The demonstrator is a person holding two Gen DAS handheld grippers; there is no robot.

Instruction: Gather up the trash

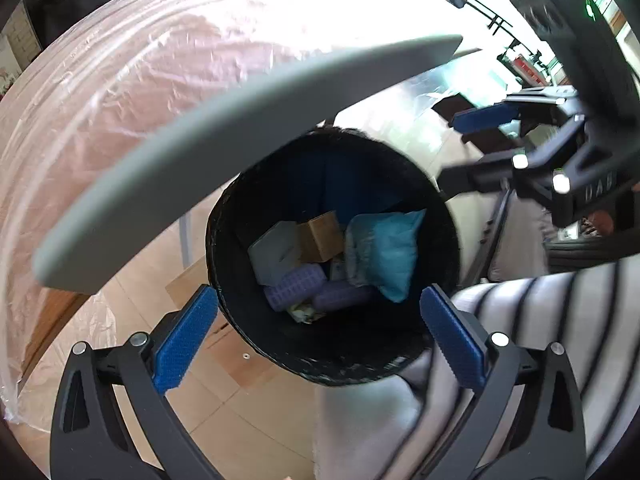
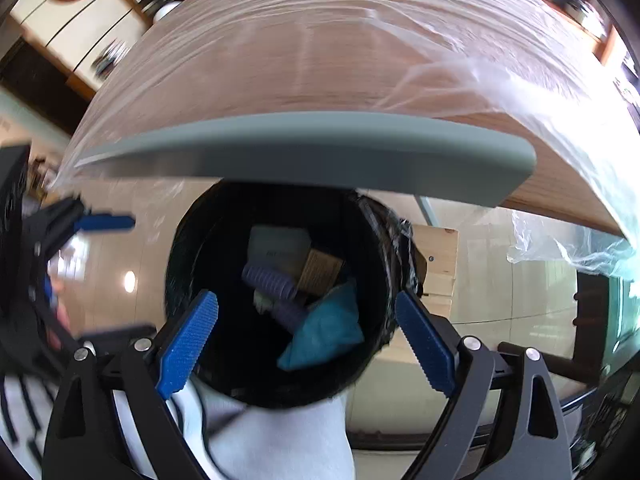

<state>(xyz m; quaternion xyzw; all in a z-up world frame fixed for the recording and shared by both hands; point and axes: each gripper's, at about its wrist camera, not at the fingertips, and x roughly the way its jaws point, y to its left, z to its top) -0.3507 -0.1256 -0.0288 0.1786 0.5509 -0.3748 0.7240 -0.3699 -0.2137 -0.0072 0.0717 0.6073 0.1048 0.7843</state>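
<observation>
A black round trash bin (image 1: 240, 320) stands on the floor below the table edge; it also shows in the right wrist view (image 2: 180, 240). Inside lie a teal bag (image 1: 394, 252), a brown cardboard box (image 1: 324, 236), a grey box (image 1: 276, 252) and purple ribbed rolls (image 1: 296, 286). My left gripper (image 1: 320, 336) is open and empty above the bin's near rim. My right gripper (image 2: 306, 340) is open and empty above the bin; it also shows in the left wrist view (image 1: 476, 136) at the right, beyond the bin. The teal bag (image 2: 324, 332) and a purple roll (image 2: 268, 280) show in the right wrist view.
A wooden table wrapped in clear plastic film (image 1: 140, 80) with a grey edge strip (image 1: 200, 148) overhangs the bin; its edge strip (image 2: 320, 152) crosses the right wrist view. A striped white cloth (image 1: 540, 340) lies at the lower right. A wooden box (image 2: 438, 264) stands behind the bin.
</observation>
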